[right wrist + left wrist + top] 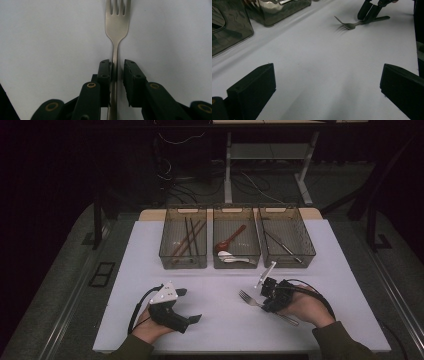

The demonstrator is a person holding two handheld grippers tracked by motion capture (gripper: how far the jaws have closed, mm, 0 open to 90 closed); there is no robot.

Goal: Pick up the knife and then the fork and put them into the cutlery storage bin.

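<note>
3 bins (239, 261) wait behind us with chopsticks, spoons and cutlery already sorted, while our right gripper (117, 68) straddles the fork (117, 27) on the white table (215, 320) without clamping it, and our left gripper (186, 306) rests spread, holding nothing.

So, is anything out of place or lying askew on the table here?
Only the fork: it lies loose on the white table, between the jaws of the right hand-held gripper, while other cutlery sits in the three bins. Nothing looks spilled or damaged.
</note>
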